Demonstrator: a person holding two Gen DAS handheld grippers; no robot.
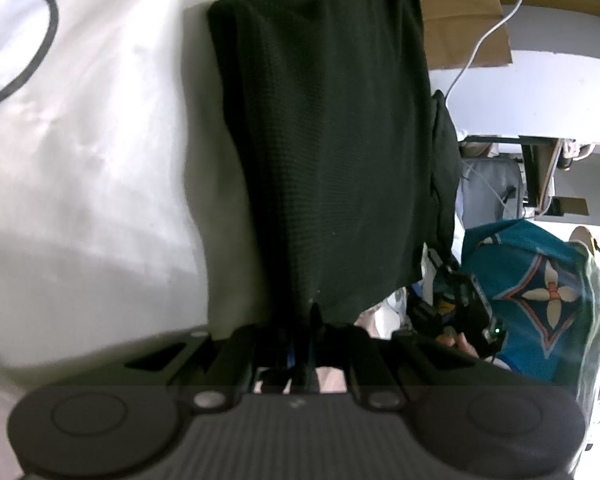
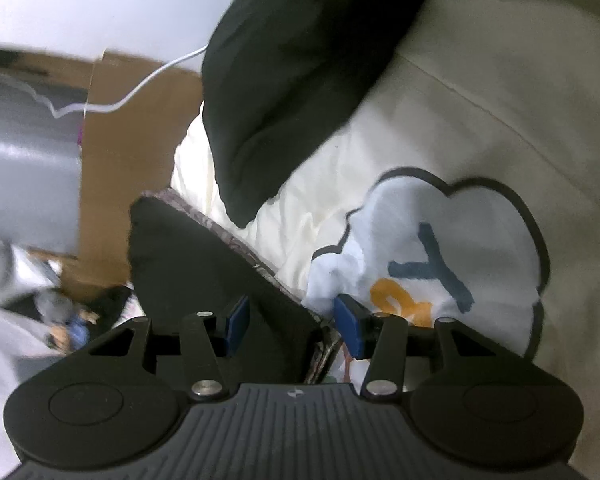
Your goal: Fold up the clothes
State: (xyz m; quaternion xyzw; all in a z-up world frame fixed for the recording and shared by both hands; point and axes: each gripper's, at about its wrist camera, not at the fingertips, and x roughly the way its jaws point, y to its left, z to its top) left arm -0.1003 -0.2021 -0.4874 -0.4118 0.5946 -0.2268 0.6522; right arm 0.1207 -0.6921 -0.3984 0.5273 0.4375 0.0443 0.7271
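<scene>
Black knit garment [image 1: 324,152] hangs from the left gripper [image 1: 306,344], whose jaws pinch its hem, angled downward. Right gripper [image 2: 292,320] tilts down too, blue pads [image 2: 350,324] spread around a dark fold, seemingly not pressing. Cream bedding [image 2: 500,120] shows a "Y".

Right gripper [image 2: 291,322] gapes — black garment [image 2: 220,280] between its pads.

One black garment [image 1: 324,152] lies on one cream sheet [image 1: 100,160], beside one cardboard box [image 1: 464,20] and one white cable [image 1: 488,28].
</scene>
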